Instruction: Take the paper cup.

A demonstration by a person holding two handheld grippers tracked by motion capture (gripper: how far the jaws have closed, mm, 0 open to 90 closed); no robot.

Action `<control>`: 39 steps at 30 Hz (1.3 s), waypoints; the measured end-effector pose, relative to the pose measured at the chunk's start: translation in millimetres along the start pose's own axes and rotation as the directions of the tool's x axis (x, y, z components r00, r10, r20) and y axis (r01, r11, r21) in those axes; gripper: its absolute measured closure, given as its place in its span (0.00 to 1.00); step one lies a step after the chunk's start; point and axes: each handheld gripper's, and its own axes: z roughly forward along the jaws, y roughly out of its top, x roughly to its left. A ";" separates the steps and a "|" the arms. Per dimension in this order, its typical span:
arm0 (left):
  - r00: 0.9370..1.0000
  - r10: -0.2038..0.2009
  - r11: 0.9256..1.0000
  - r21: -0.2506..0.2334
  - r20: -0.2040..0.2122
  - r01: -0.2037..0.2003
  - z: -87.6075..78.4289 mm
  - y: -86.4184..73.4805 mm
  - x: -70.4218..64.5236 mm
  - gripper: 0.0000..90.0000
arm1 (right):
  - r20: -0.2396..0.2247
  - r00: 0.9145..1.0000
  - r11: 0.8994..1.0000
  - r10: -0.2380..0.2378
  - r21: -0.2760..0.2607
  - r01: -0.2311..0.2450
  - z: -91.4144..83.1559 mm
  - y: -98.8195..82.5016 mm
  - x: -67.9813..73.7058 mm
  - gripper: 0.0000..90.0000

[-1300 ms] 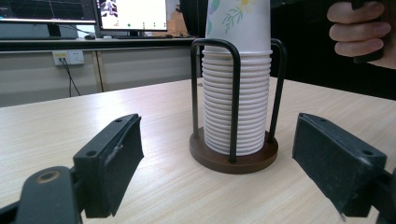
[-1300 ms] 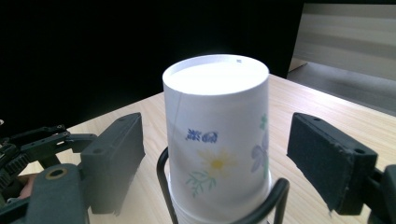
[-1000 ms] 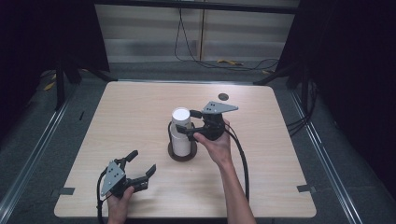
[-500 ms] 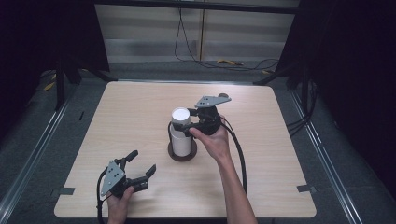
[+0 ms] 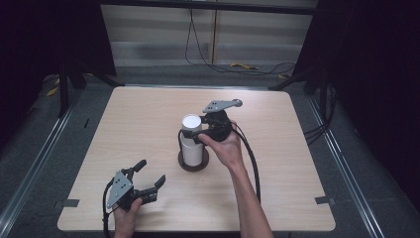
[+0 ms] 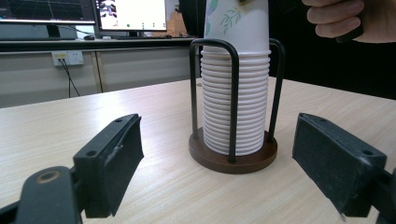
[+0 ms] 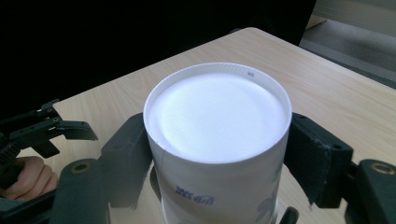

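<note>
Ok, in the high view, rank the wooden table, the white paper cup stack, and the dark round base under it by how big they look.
1. Light wooden table, by far the largest.
2. Dark round wooden base and white paper cup stack: too close to rank, since the stack covers most of the base and rises toward the camera.

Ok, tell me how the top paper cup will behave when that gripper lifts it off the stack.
The top paper cup is thin-walled, so it probably dents if squeezed hard. It looks light. Nested in the stack, it may drag the next cup along. The right gripper has just been closing around it.
</note>
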 end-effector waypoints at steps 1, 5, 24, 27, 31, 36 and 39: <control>1.000 0.000 1.000 0.000 0.000 0.000 0.0 0.0 0.0 0.18 | -0.001 1.000 1.000 0.000 -0.004 0.000 -0.6 0.3 0.0 0.34; 1.000 0.006 1.000 0.003 -0.004 -0.006 -0.3 0.1 0.2 0.18 | 0.000 1.000 1.000 0.000 -0.011 0.000 -2.6 0.4 -0.5 0.35; 1.000 -0.002 1.000 0.005 0.005 0.002 -0.2 0.0 0.1 0.18 | -0.001 1.000 0.997 0.003 -0.077 -0.003 -11.7 4.4 0.4 0.36; 1.000 0.001 1.000 0.005 0.003 -0.001 -0.3 0.0 0.0 0.18 | -0.005 1.000 0.996 0.007 -0.094 -0.008 -13.1 4.6 0.0 0.36; 1.000 0.003 1.000 0.009 0.002 -0.003 -0.5 0.1 0.2 0.18 | -0.007 1.000 0.995 0.007 -0.104 -0.007 -14.3 5.6 0.7 0.36; 1.000 0.011 1.000 0.006 0.001 -0.011 -0.5 0.1 0.0 0.18 | -0.017 1.000 0.992 0.013 -0.126 -0.015 -16.9 6.6 -0.5 0.37; 1.000 0.010 1.000 0.006 0.002 -0.010 -0.5 0.1 0.2 0.18 | -0.017 1.000 0.990 0.012 -0.138 -0.014 -18.2 7.2 -1.1 0.37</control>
